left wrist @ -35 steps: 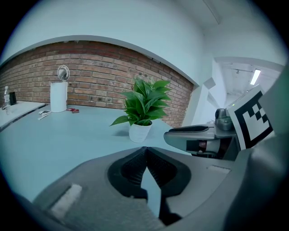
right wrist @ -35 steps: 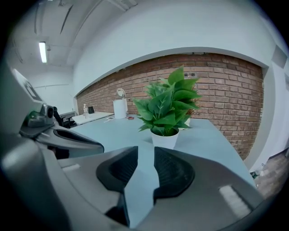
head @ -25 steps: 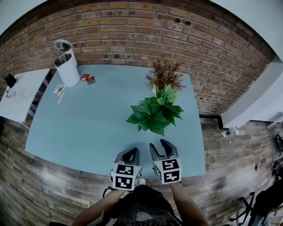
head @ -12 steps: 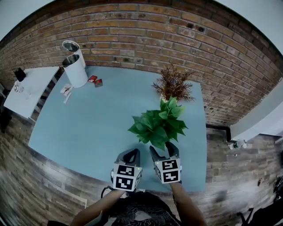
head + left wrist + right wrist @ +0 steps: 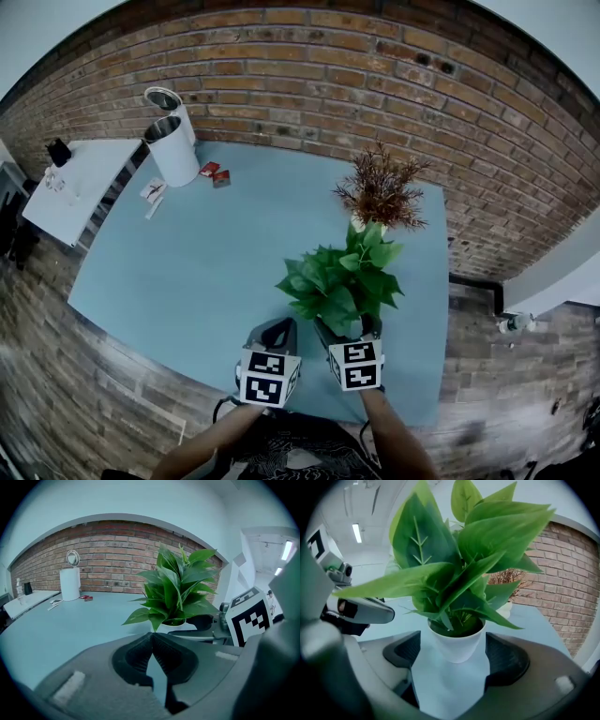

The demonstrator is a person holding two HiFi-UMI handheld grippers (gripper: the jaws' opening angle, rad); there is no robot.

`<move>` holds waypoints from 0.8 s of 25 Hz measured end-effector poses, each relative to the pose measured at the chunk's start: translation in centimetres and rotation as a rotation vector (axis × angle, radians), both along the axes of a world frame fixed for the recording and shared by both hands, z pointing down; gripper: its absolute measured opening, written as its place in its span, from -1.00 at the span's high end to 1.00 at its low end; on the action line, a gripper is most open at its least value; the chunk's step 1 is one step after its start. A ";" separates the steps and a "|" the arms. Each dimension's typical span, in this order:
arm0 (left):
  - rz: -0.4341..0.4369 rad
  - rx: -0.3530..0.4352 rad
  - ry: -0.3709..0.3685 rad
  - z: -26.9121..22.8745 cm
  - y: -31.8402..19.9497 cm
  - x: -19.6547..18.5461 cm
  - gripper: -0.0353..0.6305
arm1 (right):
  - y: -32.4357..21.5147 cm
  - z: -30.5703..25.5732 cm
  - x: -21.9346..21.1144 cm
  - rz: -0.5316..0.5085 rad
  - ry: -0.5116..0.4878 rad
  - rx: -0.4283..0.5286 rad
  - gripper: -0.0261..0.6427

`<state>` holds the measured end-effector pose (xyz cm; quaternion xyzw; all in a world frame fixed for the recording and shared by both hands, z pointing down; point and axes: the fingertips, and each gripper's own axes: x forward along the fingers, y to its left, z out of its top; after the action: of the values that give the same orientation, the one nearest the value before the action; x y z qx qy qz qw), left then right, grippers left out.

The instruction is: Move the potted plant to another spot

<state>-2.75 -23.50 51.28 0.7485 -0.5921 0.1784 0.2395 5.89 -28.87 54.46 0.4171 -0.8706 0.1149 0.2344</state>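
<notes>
The potted plant (image 5: 339,286), broad green leaves in a small white pot (image 5: 457,644), stands on the blue table (image 5: 206,253) near its front right. My right gripper (image 5: 350,330) reaches in under the leaves. In the right gripper view its jaws are opening, one on each side of the pot, and neither pad touches it. My left gripper (image 5: 275,332) sits just left of the plant (image 5: 176,590) with its jaws shut (image 5: 151,641) and nothing in them. The left gripper view shows the right gripper (image 5: 211,624) beside the pot.
A dried brown plant (image 5: 382,187) in a white pot stands behind the green one, near the brick wall. Two white cylinders (image 5: 173,148) and small red items (image 5: 216,174) sit at the table's far left. A white side table (image 5: 84,183) stands further left.
Both grippers have moved forward to the green plant. The right jaws have opened wide and now flank the pot; the left jaws stay shut.
</notes>
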 end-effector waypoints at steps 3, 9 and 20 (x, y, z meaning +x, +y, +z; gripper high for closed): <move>-0.019 0.004 -0.008 0.0 -0.3 -0.2 0.90 | -0.6 0.3 -0.3 0.017 -0.003 0.014 -0.40; -0.037 -0.003 -0.016 0.0 -0.5 -0.4 0.90 | -1.7 1.4 -0.5 0.020 -0.004 0.006 -0.43; -0.081 0.001 -0.019 0.0 -0.4 -1.9 0.90 | -2.6 1.9 -1.2 -0.001 -0.008 0.023 -0.43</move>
<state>-4.60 -23.92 51.30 0.7222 -0.6243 0.1755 0.2406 4.72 -31.49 56.39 0.4187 -0.8730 0.1067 0.2261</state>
